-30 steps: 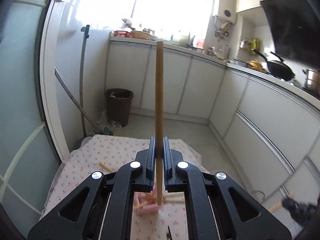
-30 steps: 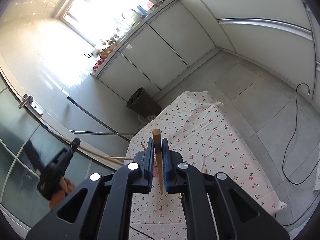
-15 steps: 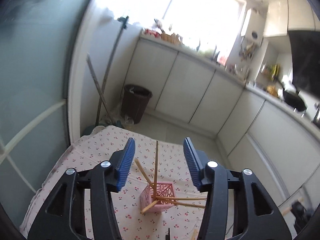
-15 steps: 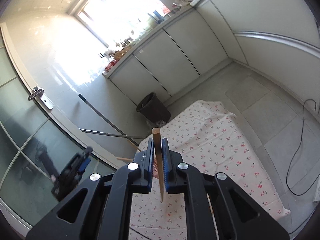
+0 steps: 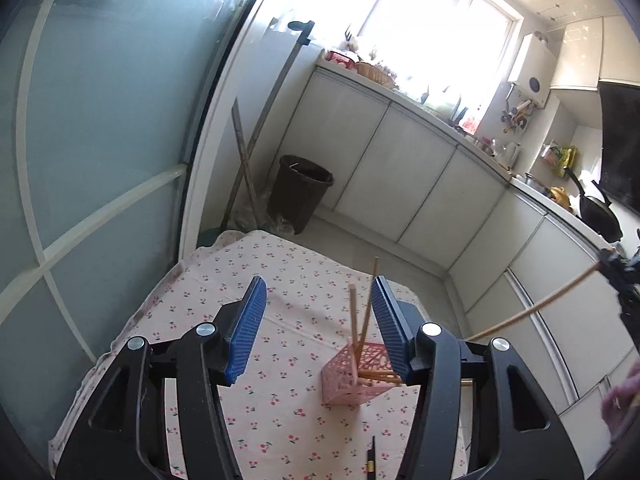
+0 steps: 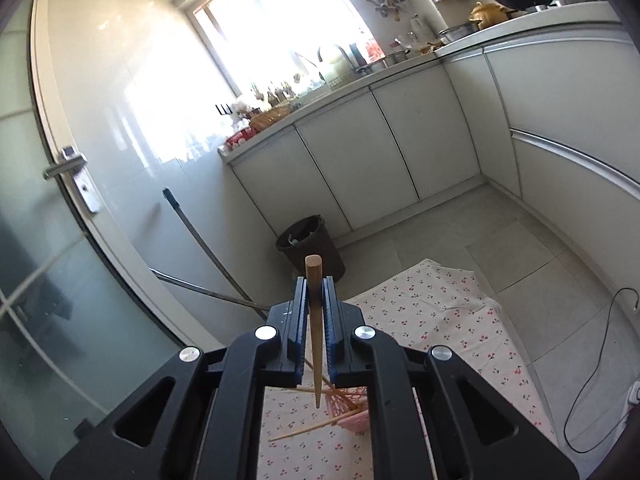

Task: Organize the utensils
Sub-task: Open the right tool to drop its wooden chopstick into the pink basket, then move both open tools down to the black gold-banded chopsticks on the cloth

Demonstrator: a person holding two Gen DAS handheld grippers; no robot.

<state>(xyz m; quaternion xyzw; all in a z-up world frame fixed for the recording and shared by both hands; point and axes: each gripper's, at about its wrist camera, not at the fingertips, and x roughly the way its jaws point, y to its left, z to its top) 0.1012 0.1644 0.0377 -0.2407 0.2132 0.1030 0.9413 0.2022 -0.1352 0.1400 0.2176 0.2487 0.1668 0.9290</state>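
Chopstick [image 6: 315,320] clamped in right gripper [image 6: 315,316], left gripper [image 5: 318,328] spread above pink holder [image 5: 352,376]

Sunlit window [image 6: 280,32], white cabinets [image 5: 400,168], tiled floor [image 6: 520,248], probably glass door [image 5: 80,140].

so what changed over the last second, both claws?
Left claw let go of its chopstick, which now stands in the pink basket, and pulled back open. Right claw stayed shut on its own chopstick, now swung over the basket.
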